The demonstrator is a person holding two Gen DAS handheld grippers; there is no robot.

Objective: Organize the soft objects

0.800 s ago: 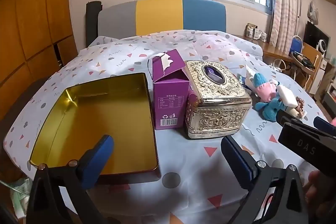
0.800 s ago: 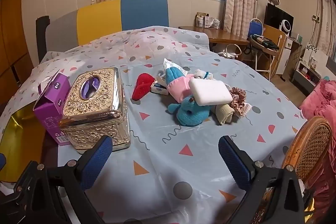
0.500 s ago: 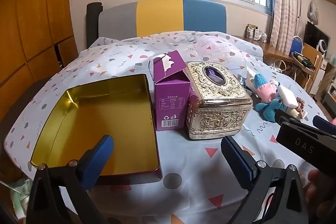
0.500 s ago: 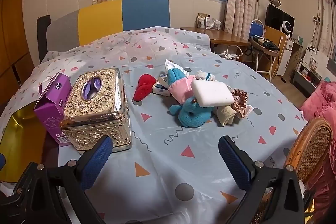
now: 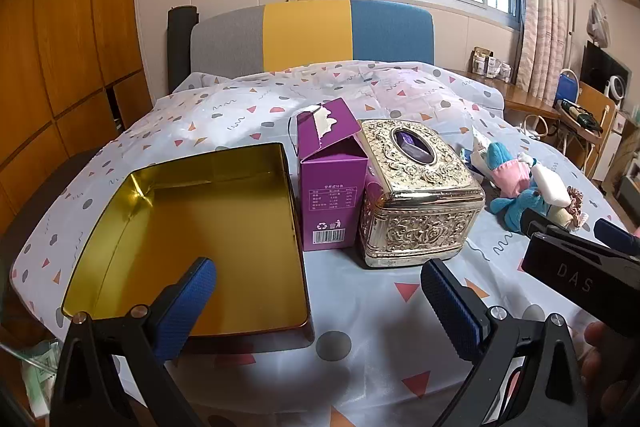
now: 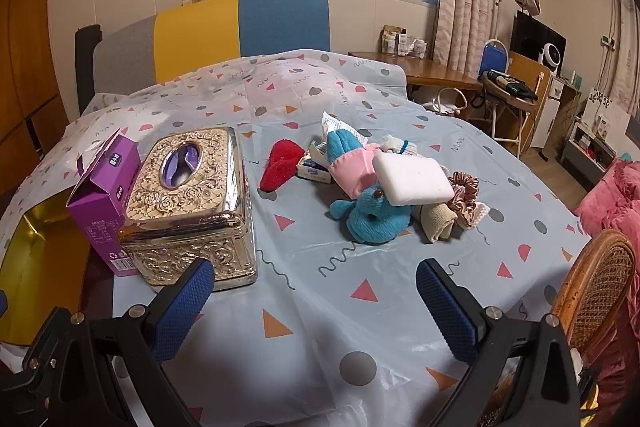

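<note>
A heap of soft things lies on the patterned table cover: a blue plush toy (image 6: 374,215) in a pink skirt, a white sponge (image 6: 412,179) on top of it, a red plush piece (image 6: 280,163), a beige roll (image 6: 436,223) and a pink scrunchie (image 6: 466,193). The blue plush toy (image 5: 516,203) also shows at the right of the left wrist view. My right gripper (image 6: 314,307) stands open, short of the heap, nothing between its fingers. My left gripper (image 5: 318,307) is open too, over the near edge of the gold tin tray (image 5: 100,251).
A purple carton (image 5: 332,183) and an ornate gold tissue box (image 5: 416,195) stand between the tray and the heap. A small tissue pack (image 6: 314,169) lies by the red piece. A wicker chair back (image 6: 596,283) is at the right. The right gripper's body (image 5: 580,275) crosses the left wrist view.
Both views have shifted only slightly; the table things sit a little lower and closer in frame. Both grippers stay open and nothing has been touched.
</note>
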